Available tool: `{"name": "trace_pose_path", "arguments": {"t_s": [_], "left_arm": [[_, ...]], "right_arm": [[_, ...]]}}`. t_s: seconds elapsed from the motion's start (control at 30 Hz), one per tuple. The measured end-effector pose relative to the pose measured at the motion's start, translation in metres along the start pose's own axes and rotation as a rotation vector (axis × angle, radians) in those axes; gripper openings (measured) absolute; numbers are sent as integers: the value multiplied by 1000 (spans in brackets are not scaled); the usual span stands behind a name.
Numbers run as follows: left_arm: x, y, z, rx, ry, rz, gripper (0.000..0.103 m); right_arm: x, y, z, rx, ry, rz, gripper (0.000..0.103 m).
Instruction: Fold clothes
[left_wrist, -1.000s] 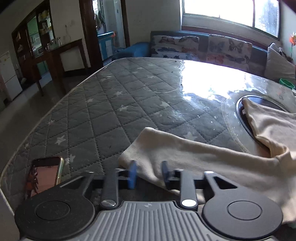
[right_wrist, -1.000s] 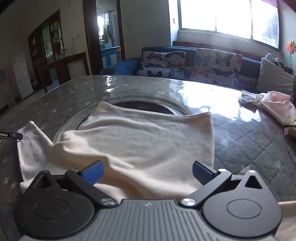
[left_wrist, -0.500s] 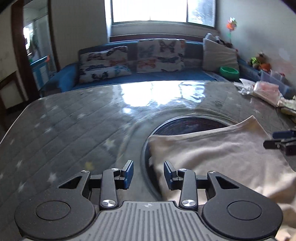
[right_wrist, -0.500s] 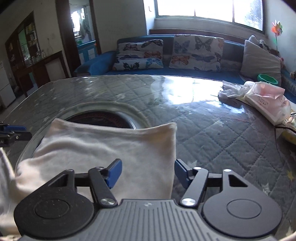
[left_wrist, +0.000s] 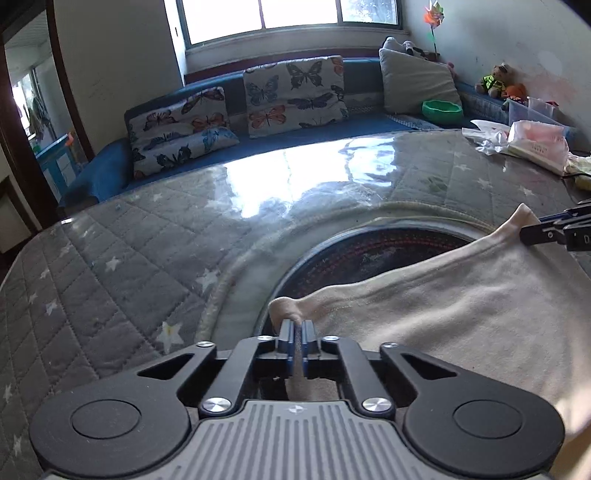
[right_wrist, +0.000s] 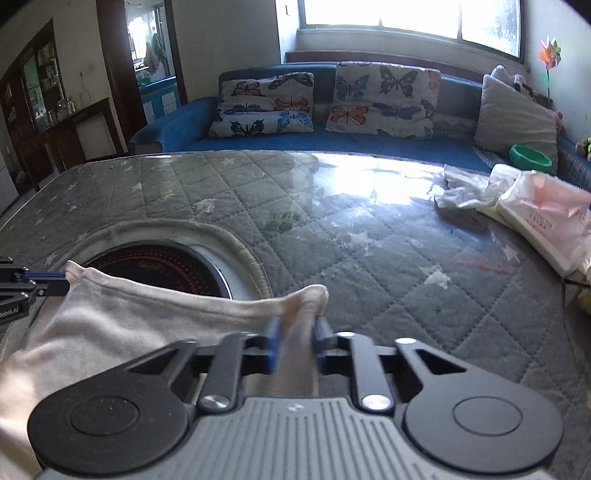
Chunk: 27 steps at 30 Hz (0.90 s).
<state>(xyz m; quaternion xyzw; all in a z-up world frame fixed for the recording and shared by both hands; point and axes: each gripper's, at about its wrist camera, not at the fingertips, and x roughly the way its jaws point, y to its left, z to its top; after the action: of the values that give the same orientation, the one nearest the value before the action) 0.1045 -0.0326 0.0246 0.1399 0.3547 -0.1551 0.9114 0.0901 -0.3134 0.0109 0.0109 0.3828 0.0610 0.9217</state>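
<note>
Wide open quilted worktop (right_wrist: 369, 258) ahead and out to the left, nothing in the lane there, but the right edge is crowded with plastic bags (right_wrist: 535, 214), the round glass opening (left_wrist: 369, 254) sits dead centre, and the cream garment (left_wrist: 461, 314) is stretched between both tongs.

Lettering shows on the left gripper (right_wrist: 22, 291) at the left edge of the right wrist view: white characters on its black body read "Robot.AI", and the start of the word runs out of the picture. Over on the right, the white plastic bag (right_wrist: 546, 221) lying on the quilted table cover (right_wrist: 369, 240) carries a line of small dark print, too small and blurred to read. The bag's print stays just as unreadable in the left wrist view.
</note>
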Motion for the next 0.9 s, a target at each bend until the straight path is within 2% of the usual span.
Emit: {"name": "trace_pose_path", "arguments": {"t_s": [0.2,0.3,0.33,0.37,0.47,0.6,0.77,0.83,0.9], "left_arm": [[1,6,19,1,-91,54,2],[17,0,19,32,-70,73,3],[21,-1,18,40,-58,77,3],[23,-3,17,52,-57,84,7],[20,-6,16,66,-60,94,9],[1,-10,20,64,-98,61,10],[-14,-37,18,78,-72,-142,10],[-14,-52,13,113,-56,-185,10],[-14,-64,8,147,-44,-213,10]], "right_arm": [[1,3,12,-24,-69,-33,5],[12,6,14,-54,-53,-59,7],[12,7,14,-62,-55,-72,14],[11,9,13,-72,-60,-79,16],[-9,16,9,-120,-94,-50,23],[-47,30,-4,-172,-86,96,23],[-96,64,-43,-262,-3,323,23],[-114,78,-62,-324,20,385,23],[-127,91,-78,-366,42,430,30]]}}
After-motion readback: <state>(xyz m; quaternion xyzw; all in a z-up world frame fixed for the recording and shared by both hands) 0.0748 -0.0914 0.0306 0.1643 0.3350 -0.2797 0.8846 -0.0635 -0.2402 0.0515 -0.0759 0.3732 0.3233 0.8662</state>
